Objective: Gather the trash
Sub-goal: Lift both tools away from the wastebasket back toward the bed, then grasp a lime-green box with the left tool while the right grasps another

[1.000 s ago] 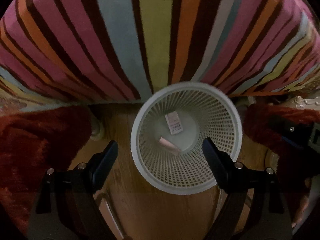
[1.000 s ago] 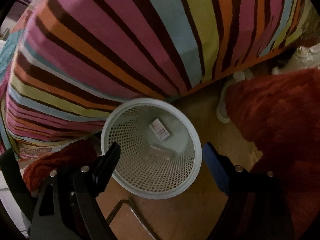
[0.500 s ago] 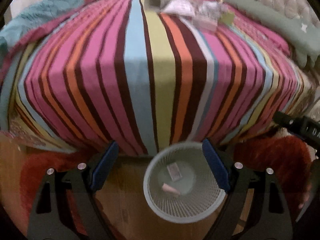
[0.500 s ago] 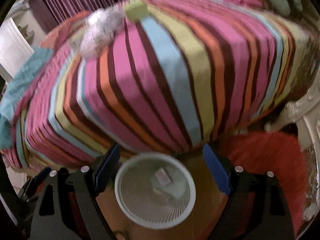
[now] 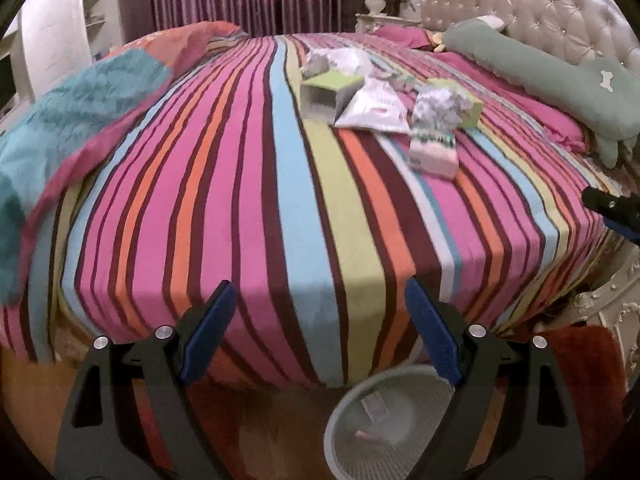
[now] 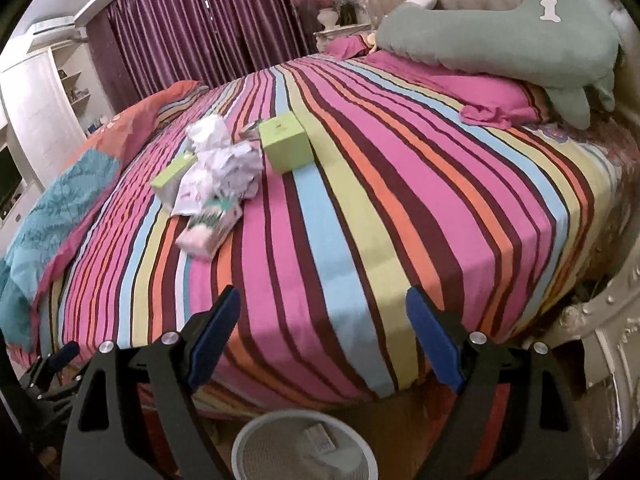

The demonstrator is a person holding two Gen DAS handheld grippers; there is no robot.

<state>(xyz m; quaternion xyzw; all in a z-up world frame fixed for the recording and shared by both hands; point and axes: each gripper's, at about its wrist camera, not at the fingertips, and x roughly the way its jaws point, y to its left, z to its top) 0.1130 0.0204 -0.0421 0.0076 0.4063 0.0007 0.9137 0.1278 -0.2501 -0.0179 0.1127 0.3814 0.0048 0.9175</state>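
- A white mesh bin (image 5: 384, 432) is seen on the wood floor, just in front of the foot of the bed (image 5: 280, 200).
- In the left view, 2 bits of trash are seen at the bottom of the bin: a small white paper with print (image 5: 374, 408) and a small pink piece (image 5: 366, 435).
- In the right view, the same bin (image 6: 256, 436) is seen low down, with a small white packet (image 6: 320, 438) inside it.
- The rest of the trash is left in a pile on the striped sheet, far up the bed and well apart from the bin.
- In that pile, an open green box (image 5: 324, 94) is seen with nothing inside it that can be made out.
- A flat white bag (image 5: 376, 108) is laid just beside the open box.
- A soft tissue pack (image 5: 434, 148) is laid nearest the foot of the bed, with crumpled white paper (image 5: 436, 106) on top of it.
- A closed green box (image 6: 286, 146) is seen in the right view, beside the crumpled paper.
- A long green pillow (image 6: 500, 36) is laid by the headboard.
- The left gripper (image 5: 318, 316) is held with its 2 blue pads wide apart. Nothing is held between them and nothing is touched.
- The right gripper (image 6: 322, 320) is also held wide apart. Nothing is held and nothing is touched.
- Both tongs are held above the foot of the bed, with the bin below them.
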